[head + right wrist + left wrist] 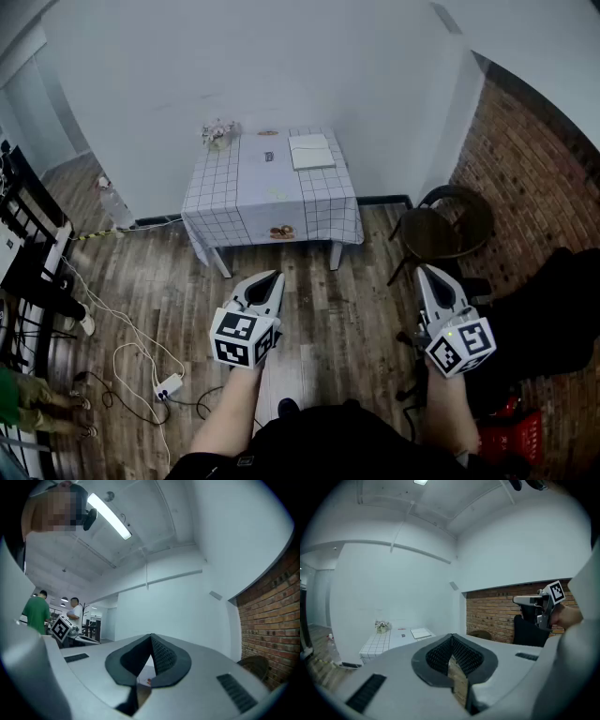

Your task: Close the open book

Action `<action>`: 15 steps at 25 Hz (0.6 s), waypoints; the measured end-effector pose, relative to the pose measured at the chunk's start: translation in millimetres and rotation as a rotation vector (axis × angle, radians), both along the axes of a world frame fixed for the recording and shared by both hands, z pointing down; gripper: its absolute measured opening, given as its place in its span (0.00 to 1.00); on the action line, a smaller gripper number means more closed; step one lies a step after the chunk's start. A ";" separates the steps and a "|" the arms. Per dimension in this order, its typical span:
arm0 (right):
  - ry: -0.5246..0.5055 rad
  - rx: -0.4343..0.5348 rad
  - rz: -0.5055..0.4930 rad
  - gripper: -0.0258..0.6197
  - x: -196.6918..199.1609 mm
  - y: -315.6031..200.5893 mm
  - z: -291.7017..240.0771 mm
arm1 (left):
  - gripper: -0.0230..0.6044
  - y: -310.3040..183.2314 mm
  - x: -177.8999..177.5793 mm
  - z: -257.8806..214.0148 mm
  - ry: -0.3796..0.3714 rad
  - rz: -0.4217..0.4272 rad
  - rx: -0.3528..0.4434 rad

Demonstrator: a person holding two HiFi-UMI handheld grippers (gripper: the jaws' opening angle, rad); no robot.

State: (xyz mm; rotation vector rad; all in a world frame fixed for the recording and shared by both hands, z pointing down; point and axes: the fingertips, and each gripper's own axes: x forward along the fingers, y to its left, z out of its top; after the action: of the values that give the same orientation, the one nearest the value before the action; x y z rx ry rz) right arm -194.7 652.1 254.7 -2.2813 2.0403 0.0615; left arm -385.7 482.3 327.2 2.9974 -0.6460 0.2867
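Looks an office: strip light [108, 516], brick wall [536, 159]

You have in view one checked table [248, 192] at twelve o'clock carrying one book [311, 151] and one flower pot [217, 136], one chair [441, 230] at two o'clock, one power strip [170, 385] at eight o'clock, and two grippers, the left gripper [272, 279] and the right gripper [424, 274].

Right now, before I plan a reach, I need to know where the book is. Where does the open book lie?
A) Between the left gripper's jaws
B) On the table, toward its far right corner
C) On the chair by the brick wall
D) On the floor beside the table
B: the head view shows the open book lying flat on the checkered table, at its far right corner.
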 end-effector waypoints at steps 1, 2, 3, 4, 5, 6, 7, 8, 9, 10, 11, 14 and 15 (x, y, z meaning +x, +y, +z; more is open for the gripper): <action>-0.001 -0.002 -0.006 0.04 -4.3 -5.4 1.2 | 0.05 3.2 3.2 -1.7 0.003 0.001 0.006; -0.001 -0.005 -0.014 0.04 -8.9 -10.5 2.8 | 0.05 6.8 6.2 -3.2 0.006 0.004 0.011; 0.000 -0.011 -0.022 0.04 -13.8 -14.7 5.3 | 0.05 10.9 9.1 -4.2 0.008 0.009 0.015; 0.001 -0.020 -0.030 0.04 -18.4 -17.7 8.6 | 0.05 15.1 11.6 -4.9 0.010 0.017 0.015; 0.000 -0.030 -0.036 0.04 -21.6 -19.6 11.9 | 0.05 19.0 13.8 -5.2 0.013 0.025 0.014; -0.003 -0.036 -0.039 0.04 -23.0 -20.3 14.4 | 0.05 21.9 15.6 -5.6 0.015 0.033 0.013; -0.008 -0.038 -0.040 0.04 -22.9 -20.1 15.8 | 0.05 24.1 17.1 -5.9 0.016 0.038 0.013; -0.011 -0.036 -0.040 0.04 -21.8 -19.1 16.1 | 0.05 26.0 18.4 -6.1 0.016 0.041 0.013; -0.013 -0.033 -0.038 0.04 -20.2 -17.2 16.1 | 0.05 27.9 19.7 -5.8 0.015 0.043 0.015; -0.014 -0.029 -0.036 0.04 -18.1 -14.6 16.4 | 0.05 30.1 21.2 -5.1 0.014 0.043 0.016; -0.015 -0.027 -0.033 0.04 -15.6 -11.3 17.5 | 0.05 32.8 22.9 -3.8 0.013 0.044 0.016; -0.011 -0.025 -0.026 0.04 -8.8 2.1 22.5 | 0.05 44.5 30.4 2.7 0.007 0.051 0.001; -0.011 -0.024 -0.027 0.04 -7.2 5.9 23.6 | 0.05 47.8 34.5 5.3 0.004 0.053 -0.006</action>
State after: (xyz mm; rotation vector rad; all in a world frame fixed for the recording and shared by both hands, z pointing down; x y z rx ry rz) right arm -202.0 658.1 278.3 -2.2624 2.0779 0.0229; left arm -351.2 530.1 332.5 3.0125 -0.5647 0.2849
